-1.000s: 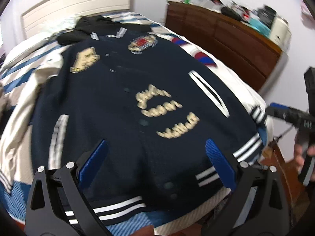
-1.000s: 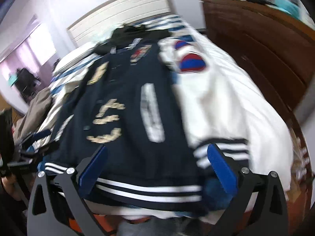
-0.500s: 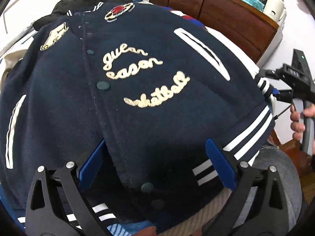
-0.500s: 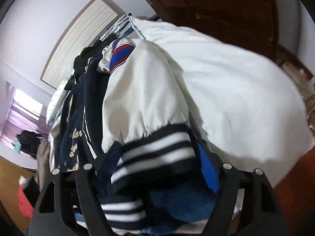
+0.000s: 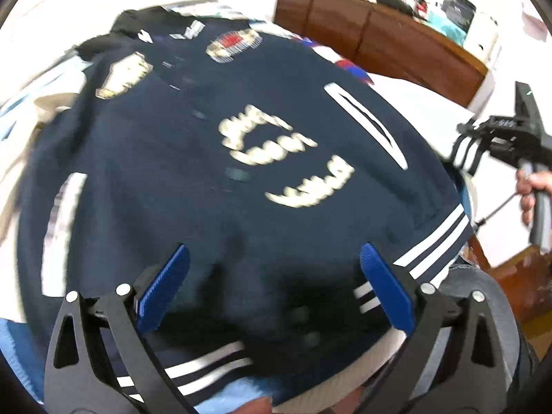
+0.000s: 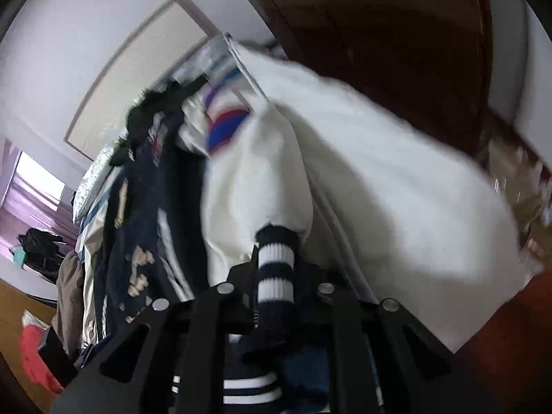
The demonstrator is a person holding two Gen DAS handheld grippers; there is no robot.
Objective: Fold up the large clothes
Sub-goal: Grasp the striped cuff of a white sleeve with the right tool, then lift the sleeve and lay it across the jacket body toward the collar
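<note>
Navy wool fills the left wrist view: the jacket is lying front-up on the bed, its cream lettering and chest patches blurred, its striped hem nearest the camera. The left gripper is hovering just above the hem with its blue fingers spread wide and holding nothing. At the right edge the right gripper is showing in a hand, with a striped cuff at its tip. A wooden dresser is standing beyond the bed.

In the right wrist view, the right gripper is pinching the navy-and-white striped cuff, its fingers closed tight on the knit. The white sleeve is running up from the cuff, with a red-and-blue patch higher on it. The jacket's navy body is lying to the left of the sleeve, the white bed to the right, and the dresser above.
</note>
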